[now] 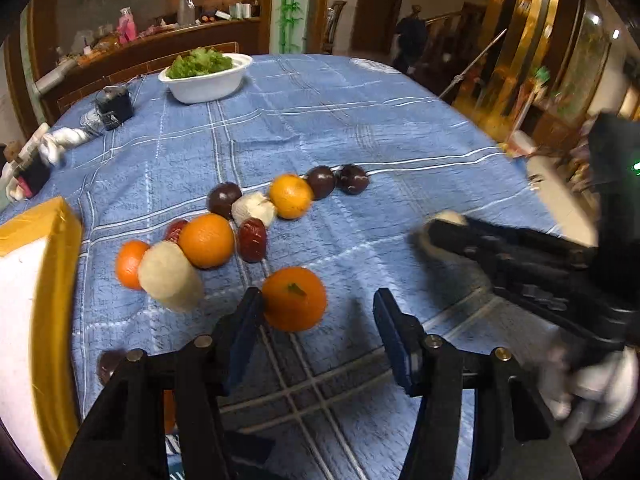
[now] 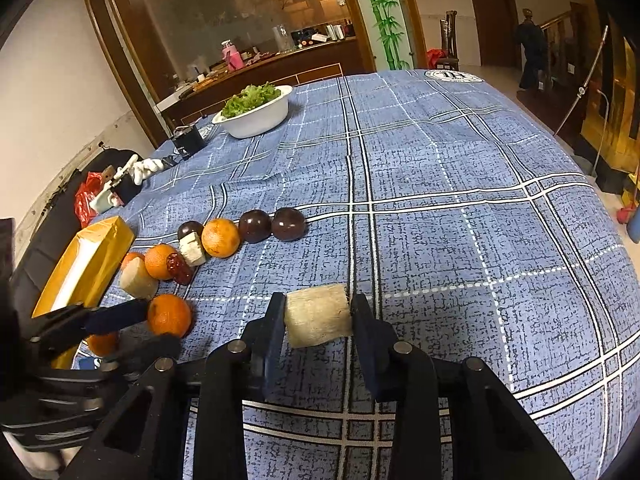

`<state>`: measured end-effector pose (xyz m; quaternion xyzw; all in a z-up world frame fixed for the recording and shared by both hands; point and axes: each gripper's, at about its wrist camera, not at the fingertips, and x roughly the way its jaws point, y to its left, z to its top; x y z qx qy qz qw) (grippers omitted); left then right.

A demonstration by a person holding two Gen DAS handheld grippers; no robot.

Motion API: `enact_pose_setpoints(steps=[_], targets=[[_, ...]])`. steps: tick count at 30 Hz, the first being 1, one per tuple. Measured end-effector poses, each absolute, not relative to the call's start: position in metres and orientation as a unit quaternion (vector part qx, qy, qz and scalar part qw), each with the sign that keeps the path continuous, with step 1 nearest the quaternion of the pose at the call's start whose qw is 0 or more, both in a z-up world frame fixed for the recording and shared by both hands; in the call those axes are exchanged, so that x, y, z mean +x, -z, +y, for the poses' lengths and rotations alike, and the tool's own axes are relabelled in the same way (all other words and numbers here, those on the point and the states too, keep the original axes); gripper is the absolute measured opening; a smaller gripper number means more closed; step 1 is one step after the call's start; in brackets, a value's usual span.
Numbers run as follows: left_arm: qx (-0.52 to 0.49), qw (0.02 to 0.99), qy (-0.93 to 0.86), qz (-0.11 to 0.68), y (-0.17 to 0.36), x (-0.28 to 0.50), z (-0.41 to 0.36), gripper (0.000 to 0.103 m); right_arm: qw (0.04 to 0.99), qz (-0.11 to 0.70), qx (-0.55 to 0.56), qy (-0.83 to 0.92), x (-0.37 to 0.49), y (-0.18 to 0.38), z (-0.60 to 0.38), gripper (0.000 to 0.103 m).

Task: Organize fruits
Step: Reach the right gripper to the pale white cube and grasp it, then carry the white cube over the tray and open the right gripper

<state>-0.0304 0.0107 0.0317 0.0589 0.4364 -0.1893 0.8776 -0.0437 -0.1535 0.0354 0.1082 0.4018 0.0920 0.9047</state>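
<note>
A loose row of fruit lies on the blue checked tablecloth: oranges, dark plums, red dates and pale sugarcane pieces. My left gripper is open, its left finger touching an orange that sits on the cloth between the fingers. It shows at the left of the right wrist view, by the same orange. My right gripper is shut on a pale sugarcane chunk held just over the cloth. The right gripper appears blurred at the right of the left wrist view.
A yellow-edged foam box stands at the left table edge. A white bowl of lettuce sits at the far side, with a small black device and white clutter to its left. Bare cloth stretches to the right.
</note>
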Motion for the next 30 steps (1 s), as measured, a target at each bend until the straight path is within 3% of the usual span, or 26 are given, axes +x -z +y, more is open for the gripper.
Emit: enact_pose_setpoints(steps=[1, 11, 13, 18, 24, 30], targets=[[0.071, 0.884, 0.174, 0.428, -0.035, -0.032, 0.011, 0.025, 0.905, 0.401, 0.11, -0.093, -0.044, -0.036, -0.154, 0.036], [-0.051, 0.914, 0.155, 0.37, -0.091, -0.09, 0.115, 0.024, 0.912, 0.389, 0.105, -0.075, -0.049, -0.038, -0.153, 0.036], [-0.077, 0.921, 0.142, 0.356, -0.099, -0.105, 0.148, 0.016, 0.916, 0.383, 0.101, -0.066, -0.05, -0.04, -0.153, 0.036], [-0.108, 0.937, 0.089, 0.32, -0.112, -0.135, 0.224, 0.016, 0.926, 0.366, 0.076, -0.06, -0.069, -0.066, -0.131, 0.036], [-0.167, 0.937, 0.031, 0.306, -0.1, -0.149, 0.305, 0.012, 0.92, 0.341, 0.069, -0.179, -0.096, -0.125, -0.048, 0.036], [-0.189, 0.931, 0.011, 0.312, -0.092, -0.156, 0.335, 0.012, 0.874, 0.362, 0.087, -0.312, -0.1, -0.139, 0.048, 0.037]])
